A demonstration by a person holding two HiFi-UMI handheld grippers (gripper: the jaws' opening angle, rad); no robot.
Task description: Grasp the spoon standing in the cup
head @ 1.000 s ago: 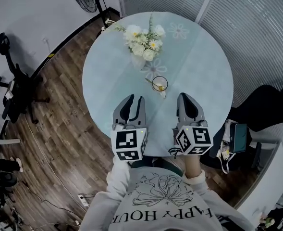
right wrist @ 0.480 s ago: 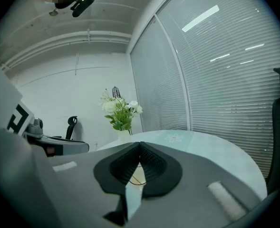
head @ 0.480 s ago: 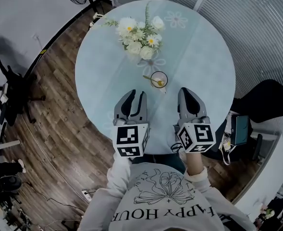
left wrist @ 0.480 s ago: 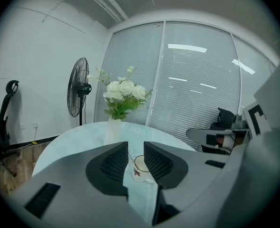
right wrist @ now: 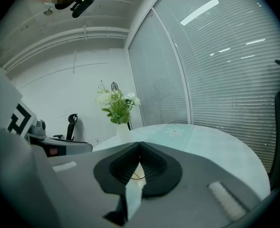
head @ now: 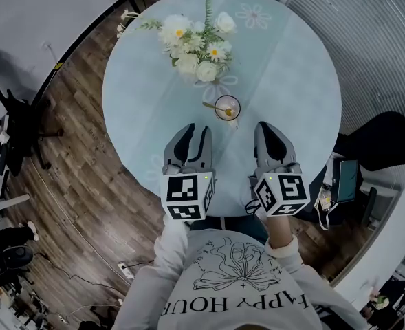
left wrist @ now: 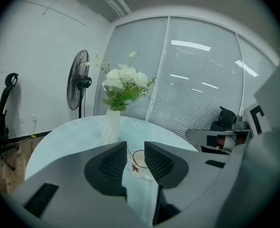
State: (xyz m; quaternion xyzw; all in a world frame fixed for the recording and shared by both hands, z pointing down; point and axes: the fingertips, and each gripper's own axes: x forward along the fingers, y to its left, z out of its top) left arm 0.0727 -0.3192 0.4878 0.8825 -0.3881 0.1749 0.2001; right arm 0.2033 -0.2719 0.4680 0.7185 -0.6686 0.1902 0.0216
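Head view has the cup (head: 227, 107), spoon (head: 214, 106) leaning in it, on the round bench (head: 291, 67) just ahead of our grippers, touching neither. Our left gripper (head: 196, 128) has jaws apart. They've just been opening, with nothing gripped. On the right gripper (head: 265, 126) the jaws are closed together and empty.

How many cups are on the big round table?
1. The cup stands near the middle of the table, just on the person's side of the flowers, with a spoon in it. No other cup shows; the flowers could hide very little.
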